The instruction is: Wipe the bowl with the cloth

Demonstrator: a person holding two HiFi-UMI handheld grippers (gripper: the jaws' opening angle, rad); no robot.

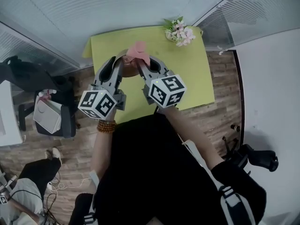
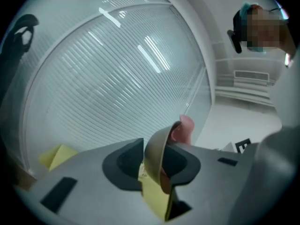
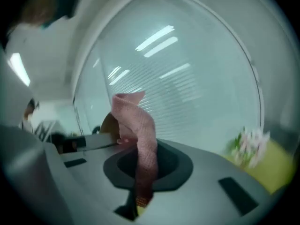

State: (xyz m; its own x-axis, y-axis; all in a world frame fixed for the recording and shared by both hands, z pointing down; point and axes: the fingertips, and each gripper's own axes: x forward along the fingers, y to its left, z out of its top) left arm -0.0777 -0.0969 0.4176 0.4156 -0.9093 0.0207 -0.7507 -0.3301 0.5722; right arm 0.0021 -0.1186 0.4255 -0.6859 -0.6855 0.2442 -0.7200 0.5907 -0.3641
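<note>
The grey plastic left hand-held gripper (image 2: 152,165) is clamped on the rim of a thin-walled, smooth tan bowl (image 2: 153,146). The bowl's curved wall stands edge-on between the dark, scooped pads in the left gripper view. Just right of the bowl, the grey right hand-held gripper (image 3: 145,165) has its jaws pressed together on a pink cloth (image 3: 141,139) of netlike knit. The cloth is twisted into a rope that rises out of the jaws and flops over at the top.

Only the right gripper view shows that weave. In the left gripper view the cloth is a smooth pink nub behind the bowl's rim. In the head view it is a crumpled tuft over the bowl, which both grippers mostly hide there.

Below the bowl lies a flat yellow-green desk (image 1: 187,78). Beyond the bowl to the right, at the desk's far corner, stands a bunch of pale pink and white flowers (image 1: 179,32), only a blur in the right gripper view. Behind the bowl, finely striped pale wall panels (image 2: 108,78) fill the background.
</note>
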